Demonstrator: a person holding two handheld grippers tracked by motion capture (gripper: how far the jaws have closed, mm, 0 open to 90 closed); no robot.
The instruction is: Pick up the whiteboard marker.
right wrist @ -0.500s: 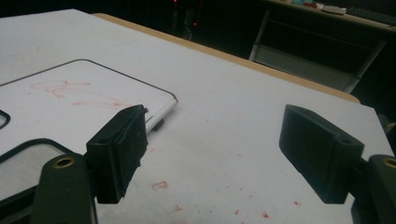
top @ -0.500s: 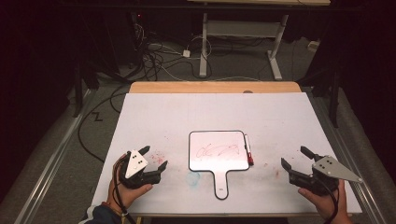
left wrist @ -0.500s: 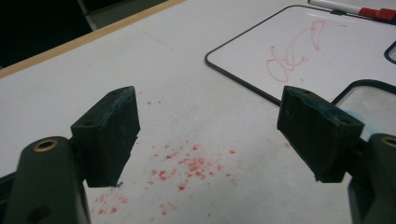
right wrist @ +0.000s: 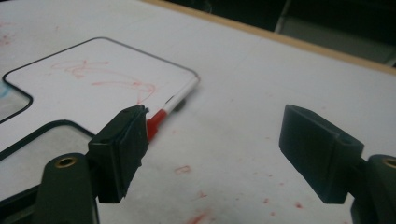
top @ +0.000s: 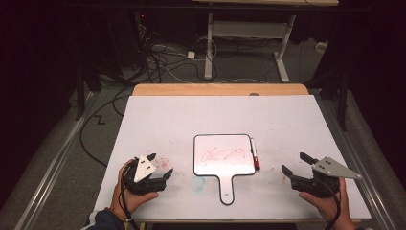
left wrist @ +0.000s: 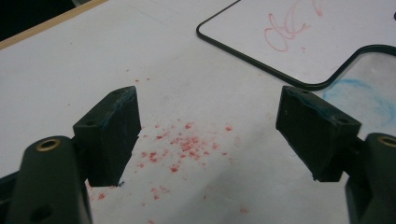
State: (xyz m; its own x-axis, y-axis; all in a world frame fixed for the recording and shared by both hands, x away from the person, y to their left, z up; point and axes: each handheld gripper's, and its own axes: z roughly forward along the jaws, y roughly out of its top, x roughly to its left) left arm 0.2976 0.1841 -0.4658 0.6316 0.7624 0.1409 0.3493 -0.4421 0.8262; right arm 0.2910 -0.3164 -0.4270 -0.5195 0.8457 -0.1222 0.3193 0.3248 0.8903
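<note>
Left tool (top: 162, 165): held in the person's left hand (top: 130, 194) at the near left of the tabletop, jaws spread wide with nothing between them; in the left gripper view only bare surface speckled with red marker flecks (left wrist: 184, 144) lies in the gap.
Right tool (top: 296, 165): held in the person's right hand (top: 325, 203) at the near right, jaws likewise wide apart and empty, pointing toward the middle of the tabletop.
Whiteboard paddle (top: 224, 154): lies flat near the centre of the tabletop, between the two tools and apart from both; black rim, short handle (top: 227, 190) pointing toward the person, red scribble (top: 222, 154) on its face.
Marker (top: 254, 154): white barrel with a red cap, lying just beside the paddle's right edge, cap end toward the person; in the right gripper view the cap (right wrist: 156, 122) sits just past the tip of the jaw seen at left, whether touching cannot be told.
Blue smudge (top: 197, 182): faint, on the tabletop beside the paddle's handle, on the left tool's side.
Tabletop (top: 191, 115): white sheet over a wooden top whose far edge (top: 220, 89) shows.
Floor beyond: dark, with loose cables (top: 163, 62) and a white table frame (top: 246, 36).
</note>
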